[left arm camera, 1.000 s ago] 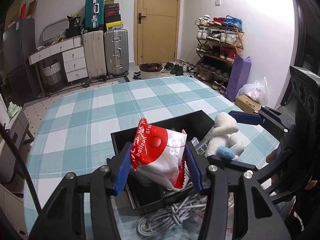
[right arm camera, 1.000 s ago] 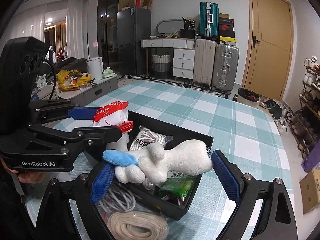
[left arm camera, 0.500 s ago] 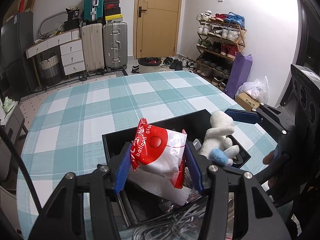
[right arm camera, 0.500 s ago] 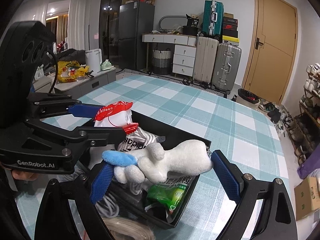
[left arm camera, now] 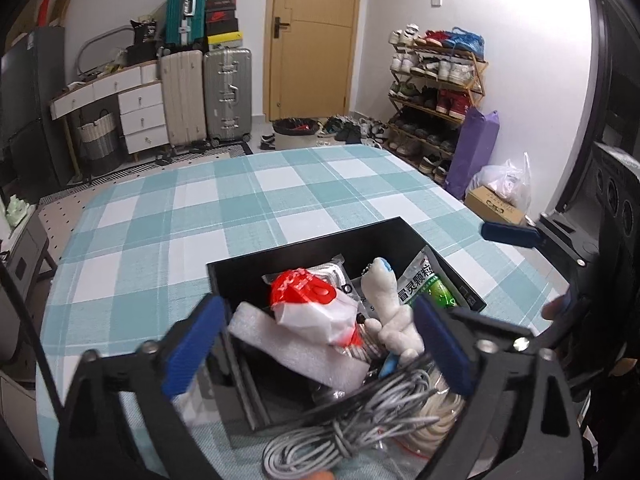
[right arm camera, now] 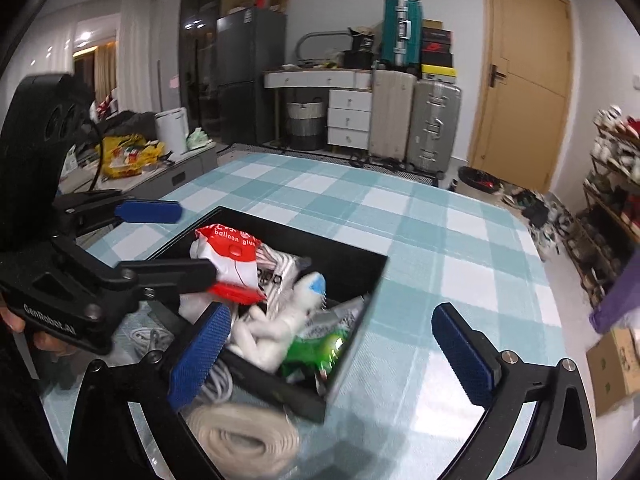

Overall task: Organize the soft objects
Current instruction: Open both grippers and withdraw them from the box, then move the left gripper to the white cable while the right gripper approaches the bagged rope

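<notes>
A table (left arm camera: 248,196) covered in a teal-and-white checked cloth fills the middle of both views; a black open-topped box (left arm camera: 320,240) rests on it toward the near edge, its rim straight-sided; just beside the box's near wall lie a bundle of grey cable (left arm camera: 360,420) and a coil of cream cord (right arm camera: 244,436), both directly on the cloth; the far half of the cloth carries nothing

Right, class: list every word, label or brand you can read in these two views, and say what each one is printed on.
"balloon glu": red and white bag in the black box.
"GenRobot.AI": body of the left gripper.
Chinese characters on the green packet: too small to read surely.
Print on the cardboard carton and shoe boxes: blurred.
</notes>
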{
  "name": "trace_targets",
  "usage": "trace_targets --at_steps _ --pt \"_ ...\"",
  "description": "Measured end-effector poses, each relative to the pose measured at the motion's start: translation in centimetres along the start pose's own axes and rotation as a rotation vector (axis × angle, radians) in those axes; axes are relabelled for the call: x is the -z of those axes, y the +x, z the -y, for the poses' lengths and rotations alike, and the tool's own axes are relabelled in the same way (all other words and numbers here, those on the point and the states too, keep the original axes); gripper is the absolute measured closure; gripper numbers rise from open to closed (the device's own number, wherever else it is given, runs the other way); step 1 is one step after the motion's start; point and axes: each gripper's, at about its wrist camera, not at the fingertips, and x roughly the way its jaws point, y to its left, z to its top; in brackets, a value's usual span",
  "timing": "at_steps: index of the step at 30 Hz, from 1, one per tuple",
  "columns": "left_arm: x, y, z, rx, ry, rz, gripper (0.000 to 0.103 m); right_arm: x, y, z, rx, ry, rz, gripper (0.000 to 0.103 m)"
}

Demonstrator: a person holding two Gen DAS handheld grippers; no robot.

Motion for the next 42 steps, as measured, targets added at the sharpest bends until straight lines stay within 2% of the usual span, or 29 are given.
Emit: trace_targets --at_steps 5,11,17,33,42 --pt "1.2 -1.8 -0.4 -0.031 -0.032 0.02 0.0 1.4 -2.2 0.5 -0.018 0.079 0.007 0.001" --pt "3.1 -3.1 -0.6 -0.067 -0.057 0.02 0.0 2.9 -3.2 -0.3 -0.024 0.123 -0.024 0.001" --pt "4.9 -3.9 -0.3 -0.093 -0.047 0.006 0.0 4.7 -3.5 -1.4 -0.072 0.13 -0.053 0.001" --pt "8.1 -2.7 -0.5 -0.127 -0.044 -0.051 0.0 6.6 -0.2 -3.4 -0.124 0.079 -0.201 0.001" --pt "8.8 -1.9 -0.7 -0.138 -0.053 -0.088 0.0 7.1 1.1 -4.6 -0.138 0.05 -0.245 0.001"
